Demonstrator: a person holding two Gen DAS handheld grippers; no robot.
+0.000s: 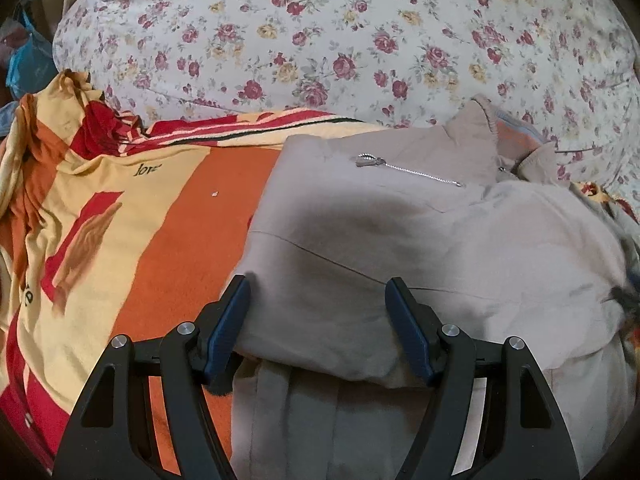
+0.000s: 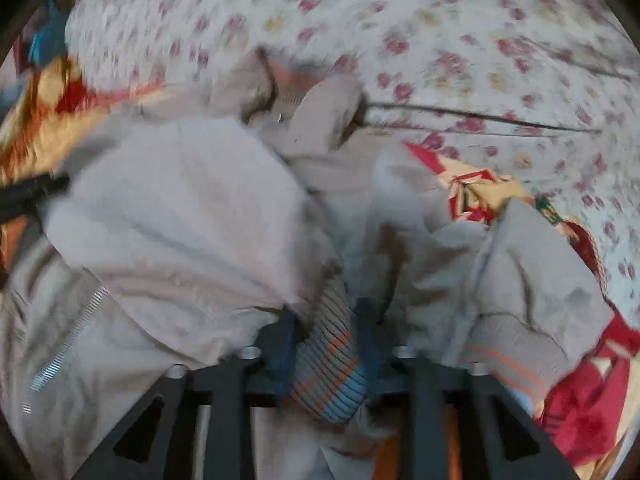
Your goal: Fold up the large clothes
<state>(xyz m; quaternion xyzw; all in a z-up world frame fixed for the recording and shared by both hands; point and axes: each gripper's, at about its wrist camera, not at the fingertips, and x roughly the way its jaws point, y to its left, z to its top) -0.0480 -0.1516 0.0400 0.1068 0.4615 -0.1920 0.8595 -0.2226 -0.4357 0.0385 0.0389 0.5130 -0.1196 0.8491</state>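
Observation:
A beige zip jacket (image 1: 400, 232) lies partly folded on an orange, yellow and red blanket (image 1: 168, 240). My left gripper (image 1: 318, 292) is open, its blue pads (image 1: 228, 328) standing either side of the jacket's folded left edge, nothing clamped. In the blurred right wrist view the same jacket (image 2: 180, 208) is bunched up. My right gripper (image 2: 326, 320) is shut on the jacket's striped ribbed cuff (image 2: 328, 364), which bulges out between the fingers. A second ribbed cuff (image 2: 516, 356) lies to the right. The silver zip (image 1: 408, 168) shows on the jacket's chest.
A floral duvet (image 1: 320, 40) is heaped behind the jacket. The blanket is rumpled at the left (image 1: 60, 128) and right (image 2: 580, 400). Blue items (image 1: 28, 60) sit at the far left edge.

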